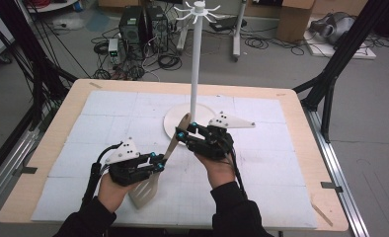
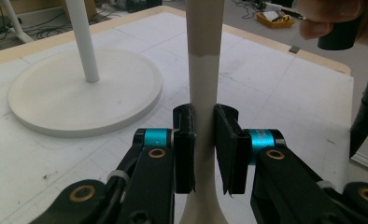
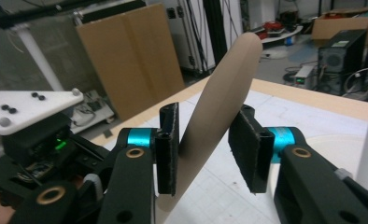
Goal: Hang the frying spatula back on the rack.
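A spatula (image 1: 169, 147) with a beige handle and a white slotted blade hangs tilted above the mat, blade low near the front. My left gripper (image 1: 159, 161) is shut on its neck; in the left gripper view both pads press the white shaft of the spatula (image 2: 203, 60). My right gripper (image 1: 186, 130) stands open around the upper handle. In the right gripper view the handle (image 3: 219, 93) leans against the left pad with a gap to the right pad. A white hook stand (image 1: 196, 59) rises from its round base (image 1: 175, 123) just behind the grippers.
A white gridded mat (image 1: 108, 113) covers the wooden table (image 1: 301, 123). The stand's base (image 2: 79, 93) lies left of the spatula in the left gripper view. Beyond the far edge, computers and cables (image 1: 143, 29) sit on the floor, and black frame legs (image 1: 330, 74) flank the table.
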`<control>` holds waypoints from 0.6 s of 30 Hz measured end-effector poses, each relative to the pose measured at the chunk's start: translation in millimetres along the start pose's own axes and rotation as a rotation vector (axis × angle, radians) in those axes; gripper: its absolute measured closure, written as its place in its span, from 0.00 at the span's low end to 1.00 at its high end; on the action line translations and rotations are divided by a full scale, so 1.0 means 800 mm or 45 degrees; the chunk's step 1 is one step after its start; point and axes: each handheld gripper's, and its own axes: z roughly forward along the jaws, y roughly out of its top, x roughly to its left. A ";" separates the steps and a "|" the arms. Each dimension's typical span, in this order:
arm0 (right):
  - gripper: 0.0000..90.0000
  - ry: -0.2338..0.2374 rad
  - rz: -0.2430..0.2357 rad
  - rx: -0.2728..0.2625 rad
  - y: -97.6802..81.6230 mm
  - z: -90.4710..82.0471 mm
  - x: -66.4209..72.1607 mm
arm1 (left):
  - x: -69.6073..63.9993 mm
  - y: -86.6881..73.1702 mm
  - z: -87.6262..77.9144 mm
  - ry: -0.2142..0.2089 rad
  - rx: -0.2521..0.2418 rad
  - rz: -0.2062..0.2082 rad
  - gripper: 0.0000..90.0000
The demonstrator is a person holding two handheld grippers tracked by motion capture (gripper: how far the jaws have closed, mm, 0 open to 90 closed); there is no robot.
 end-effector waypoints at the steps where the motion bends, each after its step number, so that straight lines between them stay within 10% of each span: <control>1: 0.72 0.008 0.008 -0.001 0.001 -0.001 0.000 | 0.000 0.000 0.000 -0.003 -0.003 0.001 0.86; 18: 0.79 0.203 -0.051 -0.058 0.045 -0.004 0.020 | -0.002 0.011 -0.020 -0.050 -0.229 0.029 0.86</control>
